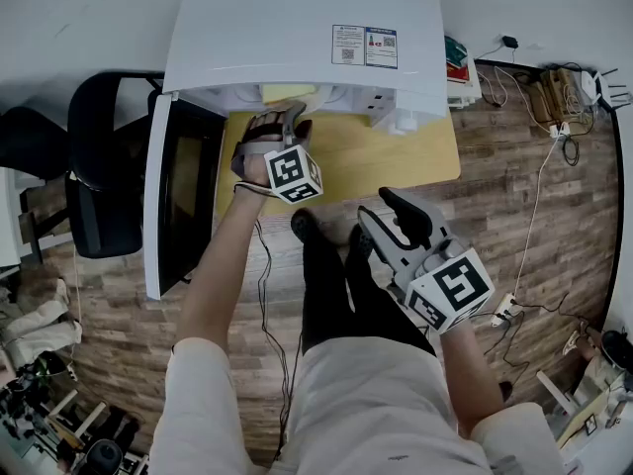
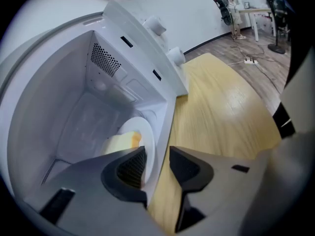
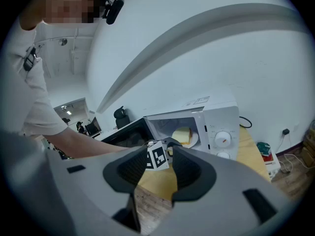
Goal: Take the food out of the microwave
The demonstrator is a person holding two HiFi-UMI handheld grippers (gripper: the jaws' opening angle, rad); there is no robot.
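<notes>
1. Left gripper (image 1: pixel 287 117) (image 2: pixel 157 154): grey moulded fingers with ribbed dark pads, partly spread, pinching nothing, at the mouth of the boxy white microwave (image 1: pixel 297 28).
2. Plate (image 2: pixel 147 136): round, smooth, white, inside the cavity, its rim just beside the finger nearer the cavity.
3. Food (image 2: pixel 120 142) (image 3: pixel 182 135): pale yellow, soft-edged block on the plate, just beyond those fingers.
4. Right gripper (image 1: pixel 381 211) (image 3: pixel 158 156): fingers spread, empty, well apart from the food.
5. Desk (image 1: pixel 396 156): yellow wood grain under the left fingers.
</notes>
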